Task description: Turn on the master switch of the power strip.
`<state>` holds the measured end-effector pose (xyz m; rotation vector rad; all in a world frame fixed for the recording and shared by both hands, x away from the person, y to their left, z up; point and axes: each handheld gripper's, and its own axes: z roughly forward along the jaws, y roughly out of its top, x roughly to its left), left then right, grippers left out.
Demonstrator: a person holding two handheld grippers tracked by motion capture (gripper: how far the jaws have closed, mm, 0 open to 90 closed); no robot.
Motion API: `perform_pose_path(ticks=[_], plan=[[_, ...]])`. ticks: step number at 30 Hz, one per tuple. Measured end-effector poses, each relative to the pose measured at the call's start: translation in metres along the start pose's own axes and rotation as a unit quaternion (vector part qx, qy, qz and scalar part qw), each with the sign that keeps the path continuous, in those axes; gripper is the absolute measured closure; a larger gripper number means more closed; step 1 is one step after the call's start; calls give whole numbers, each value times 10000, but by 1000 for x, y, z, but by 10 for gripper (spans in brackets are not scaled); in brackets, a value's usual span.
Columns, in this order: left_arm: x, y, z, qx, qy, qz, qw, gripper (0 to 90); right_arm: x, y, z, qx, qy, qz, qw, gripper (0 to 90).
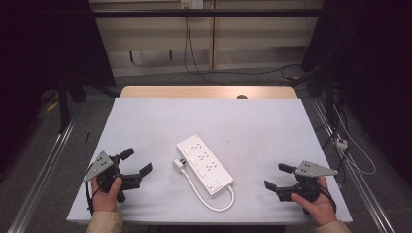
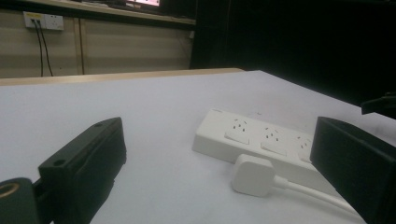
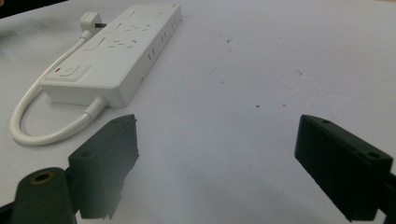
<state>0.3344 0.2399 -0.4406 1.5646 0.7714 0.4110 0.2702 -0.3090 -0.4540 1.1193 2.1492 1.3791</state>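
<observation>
The left tongs [image 1: 136, 161] rested at the counter's [image 1: 145, 116] 8 o'clock corner, jaws spread wide and empty. At the centre lay the white power strip [image 1: 204, 165], running from 11 to 5 o'clock, its plug [image 1: 179, 164] touching its left side and its cord [image 1: 214, 201] looping near the front edge. At 4 o'clock the right tongs [image 1: 278, 176] gaped open, gripping nothing.

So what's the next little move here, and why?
Probably the left gripper should ease right toward the white plug. Both grippers are open and hold nothing, the plug lies loose on the table beside the power strip, and it sits nearer the left one. The right gripper could then steady the strip.
</observation>
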Motion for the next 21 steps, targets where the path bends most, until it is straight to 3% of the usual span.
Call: perform_pose_path(ticks=[21], plan=[[0, 0, 3, 44, 8, 13, 10000, 32, -3, -3, -5, -26, -70, 80, 9999, 130]])
